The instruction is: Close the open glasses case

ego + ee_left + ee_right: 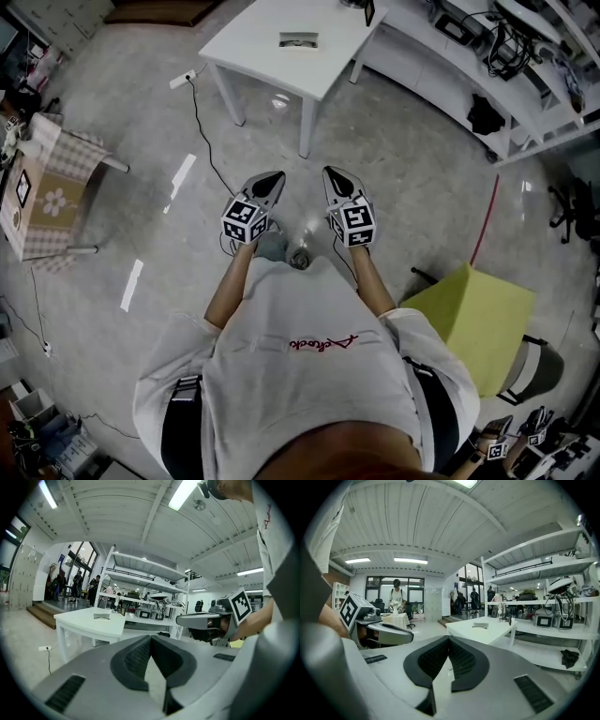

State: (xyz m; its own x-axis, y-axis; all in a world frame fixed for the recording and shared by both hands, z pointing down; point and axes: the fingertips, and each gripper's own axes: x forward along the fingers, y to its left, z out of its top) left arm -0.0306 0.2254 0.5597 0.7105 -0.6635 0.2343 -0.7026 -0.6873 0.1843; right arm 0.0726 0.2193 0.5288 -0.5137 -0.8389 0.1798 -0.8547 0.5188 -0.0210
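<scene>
Clearly both tools are empty: the left gripper (272, 178) and right gripper (335, 174) have their jaws pressed together on nothing. The case (298, 40) lies on the table (246, 49) at 12 o'clock, well apart from them. It is probably light, stiff-shelled and apt to skid, so I would steady the base with 1 gripper and push the lid's free edge. Only the head view shows it from above. The gripper views show it low and side-on, at 10 o'clock of the left tips and 2 o'clock of the right.
</scene>
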